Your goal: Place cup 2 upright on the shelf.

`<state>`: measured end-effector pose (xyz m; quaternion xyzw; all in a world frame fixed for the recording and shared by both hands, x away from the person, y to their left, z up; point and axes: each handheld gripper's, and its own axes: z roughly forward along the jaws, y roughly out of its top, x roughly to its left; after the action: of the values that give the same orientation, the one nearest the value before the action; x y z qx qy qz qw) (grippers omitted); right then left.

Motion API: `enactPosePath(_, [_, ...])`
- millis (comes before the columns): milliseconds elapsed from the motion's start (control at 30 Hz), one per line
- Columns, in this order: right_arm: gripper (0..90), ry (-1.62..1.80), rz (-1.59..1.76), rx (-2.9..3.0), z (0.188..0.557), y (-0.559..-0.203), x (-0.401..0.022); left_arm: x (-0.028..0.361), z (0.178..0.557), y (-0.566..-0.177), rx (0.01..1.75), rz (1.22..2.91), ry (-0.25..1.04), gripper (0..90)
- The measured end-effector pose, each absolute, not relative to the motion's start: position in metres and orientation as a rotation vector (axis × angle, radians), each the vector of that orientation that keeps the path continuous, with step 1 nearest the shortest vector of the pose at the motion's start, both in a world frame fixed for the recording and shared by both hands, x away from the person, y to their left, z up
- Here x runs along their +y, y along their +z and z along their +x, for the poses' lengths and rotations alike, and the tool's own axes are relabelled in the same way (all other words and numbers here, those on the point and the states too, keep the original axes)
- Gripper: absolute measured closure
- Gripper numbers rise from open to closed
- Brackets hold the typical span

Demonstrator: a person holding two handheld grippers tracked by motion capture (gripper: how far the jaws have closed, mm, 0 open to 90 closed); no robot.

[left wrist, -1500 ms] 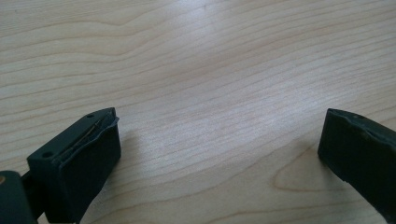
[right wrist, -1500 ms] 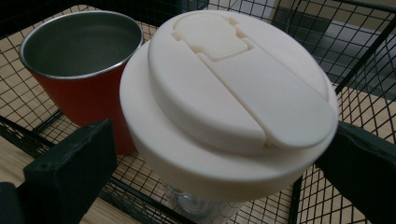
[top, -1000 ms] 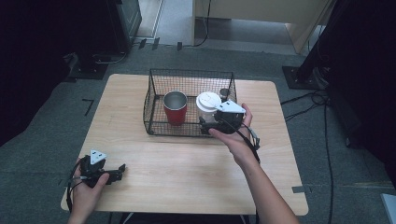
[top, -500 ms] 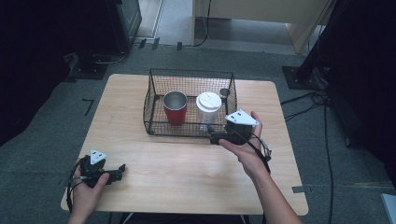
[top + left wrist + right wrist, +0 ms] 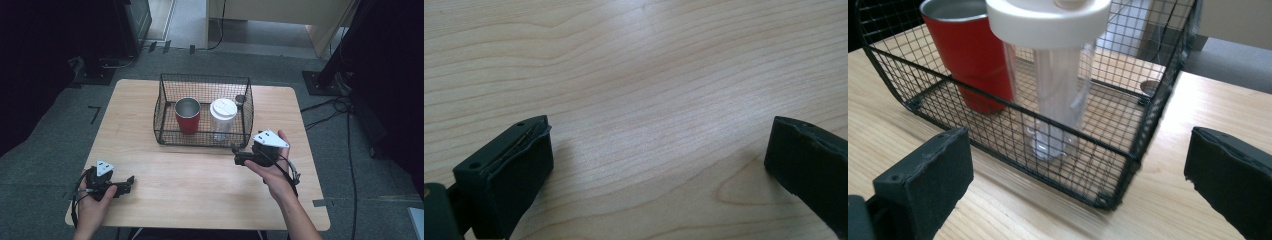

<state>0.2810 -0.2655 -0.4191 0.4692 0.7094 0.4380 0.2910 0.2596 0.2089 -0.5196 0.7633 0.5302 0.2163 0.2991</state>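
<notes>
Hovering just outside the black wire basket (image 5: 165, 112), the right gripper (image 5: 239, 156) has its jaws wide apart and empty, facing the clear, white-lidded tumbler (image 5: 223, 117) standing upright inside beside a glossy red metal cup (image 5: 188, 115). Low over the pale wooden table (image 5: 200, 175), the left gripper (image 5: 126, 184) is open and empty too.

The far middle of the table (image 5: 150, 165) is taken up by a wire basket (image 5: 167, 132), whose mesh walls bar any sideways approach; entry is left from above. Inside, a red cup (image 5: 188, 115) and a white-lidded clear bottle (image 5: 223, 116) stand just beside each other. Bare wood is left along the near, left and right edges.
</notes>
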Motion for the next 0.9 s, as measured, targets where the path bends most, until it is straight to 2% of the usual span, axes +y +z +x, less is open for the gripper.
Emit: enactPosePath(900, [0.0,1.082,1.393,1.858,0.260,-0.465,-0.321,0.209,0.260,-0.520,1.409,2.025,0.575,0.0])
